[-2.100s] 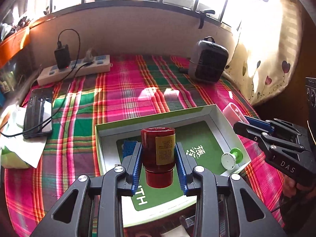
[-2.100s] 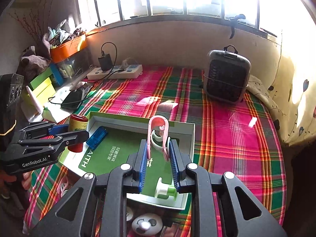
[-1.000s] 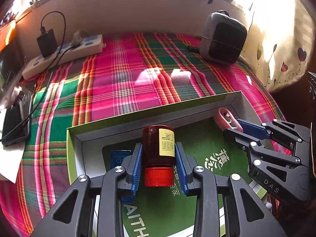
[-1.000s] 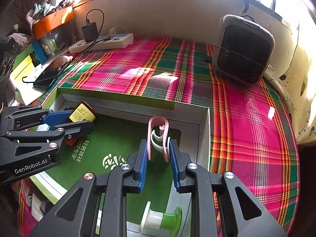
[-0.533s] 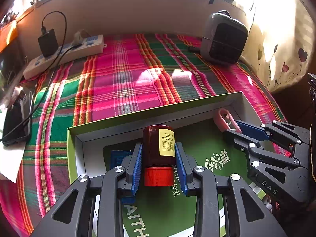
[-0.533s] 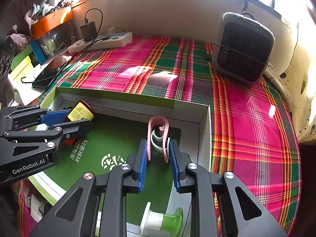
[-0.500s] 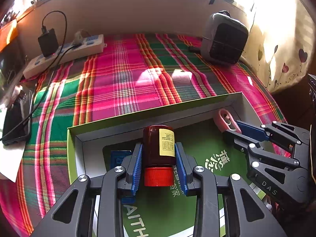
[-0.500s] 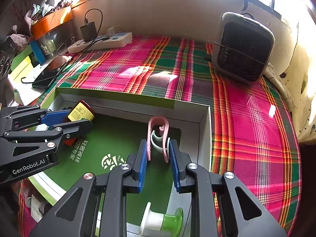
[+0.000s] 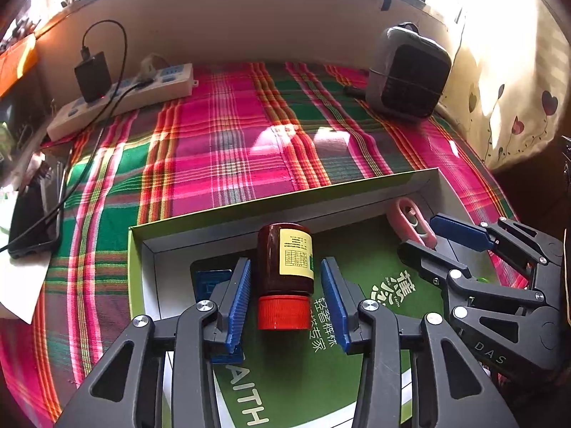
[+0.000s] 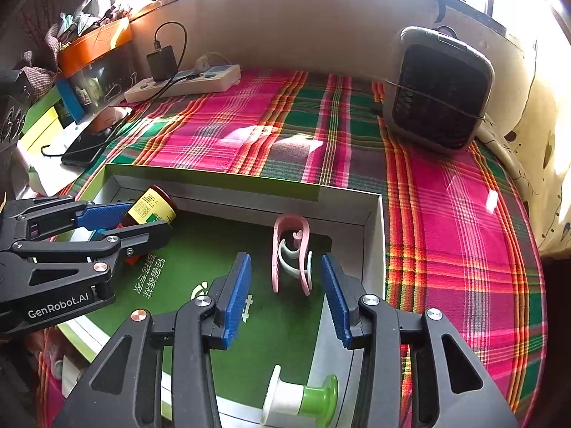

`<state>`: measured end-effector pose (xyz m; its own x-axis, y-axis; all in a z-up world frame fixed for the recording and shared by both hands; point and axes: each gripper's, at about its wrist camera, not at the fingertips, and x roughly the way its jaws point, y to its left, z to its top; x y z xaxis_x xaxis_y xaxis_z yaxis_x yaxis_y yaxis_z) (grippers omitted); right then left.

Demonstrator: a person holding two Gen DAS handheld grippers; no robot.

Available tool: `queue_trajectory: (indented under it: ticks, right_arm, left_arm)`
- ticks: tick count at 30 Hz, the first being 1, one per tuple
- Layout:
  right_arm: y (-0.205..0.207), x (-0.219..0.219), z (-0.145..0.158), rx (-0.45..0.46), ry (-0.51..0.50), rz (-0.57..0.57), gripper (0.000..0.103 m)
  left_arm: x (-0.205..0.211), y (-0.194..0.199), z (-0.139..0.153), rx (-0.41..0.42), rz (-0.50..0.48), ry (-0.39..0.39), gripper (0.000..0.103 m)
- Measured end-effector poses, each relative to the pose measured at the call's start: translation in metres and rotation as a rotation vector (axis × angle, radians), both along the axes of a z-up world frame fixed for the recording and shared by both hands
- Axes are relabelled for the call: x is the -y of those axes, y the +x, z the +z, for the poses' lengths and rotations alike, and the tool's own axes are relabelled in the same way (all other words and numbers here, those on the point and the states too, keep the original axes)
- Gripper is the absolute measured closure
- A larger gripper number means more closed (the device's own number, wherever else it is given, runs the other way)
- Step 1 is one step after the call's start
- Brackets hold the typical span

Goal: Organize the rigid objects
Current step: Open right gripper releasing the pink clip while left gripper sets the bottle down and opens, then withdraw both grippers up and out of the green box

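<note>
A dark red jar with a red cap and yellow label (image 9: 284, 274) lies on its side in the green-lined box (image 9: 200, 221), cap toward the camera. My left gripper (image 9: 285, 296) is open around it, pads apart from its sides. A pink clip (image 10: 291, 255) rests in the box near its far right corner. My right gripper (image 10: 285, 296) is open around the clip, pads clear of it. The jar (image 10: 153, 207) and left gripper (image 10: 135, 226) show at left in the right wrist view; the clip (image 9: 410, 221) and right gripper (image 9: 428, 235) show at right in the left wrist view.
A blue block (image 9: 208, 283) lies left of the jar in the box. A white and green spool (image 10: 299, 401) lies at the box's near right. On the plaid cloth (image 9: 249, 142) stand a grey heater (image 10: 439, 89), a power strip (image 9: 121, 100) and a phone (image 9: 32, 221).
Both grippers have opened: the left has let go of the jar and the right has let go of the pink clip, which now rest in the box.
</note>
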<state>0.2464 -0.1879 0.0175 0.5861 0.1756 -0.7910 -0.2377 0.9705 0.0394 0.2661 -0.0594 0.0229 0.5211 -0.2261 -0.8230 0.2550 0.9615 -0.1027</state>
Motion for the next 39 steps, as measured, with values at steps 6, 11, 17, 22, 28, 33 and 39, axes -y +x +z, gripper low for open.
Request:
queue_trajectory:
  ticks: [6,11,17,22,28,33,39]
  right_arm:
    - [-0.004,0.003,0.004,0.009,0.020,-0.014,0.056]
    - [-0.013,0.005,0.010,0.023,0.037,-0.023,0.050]
    - [-0.027,0.006,0.019,0.044,0.055,-0.033,0.049]
    - [-0.041,0.009,0.026,0.061,0.067,-0.043,0.049]
    - [-0.062,0.014,0.035,0.088,0.090,-0.059,0.049]
    - [-0.078,0.018,0.039,0.104,0.092,-0.070,0.049]
    - [-0.099,0.024,0.044,0.125,0.107,-0.086,0.049]
  left_arm:
    - [-0.002,-0.009,0.008,0.020,0.003,-0.016,0.063]
    - [-0.004,-0.020,0.017,0.042,0.005,-0.034,0.062]
    - [-0.006,-0.037,0.024,0.059,0.009,-0.041,0.062]
    - [-0.012,-0.054,0.030,0.078,0.026,-0.037,0.061]
    - [-0.021,-0.076,0.032,0.087,0.043,-0.048,0.061]
    - [-0.028,-0.095,0.036,0.116,0.063,-0.043,0.061]
    - [-0.041,-0.119,0.038,0.132,0.086,-0.059,0.061]
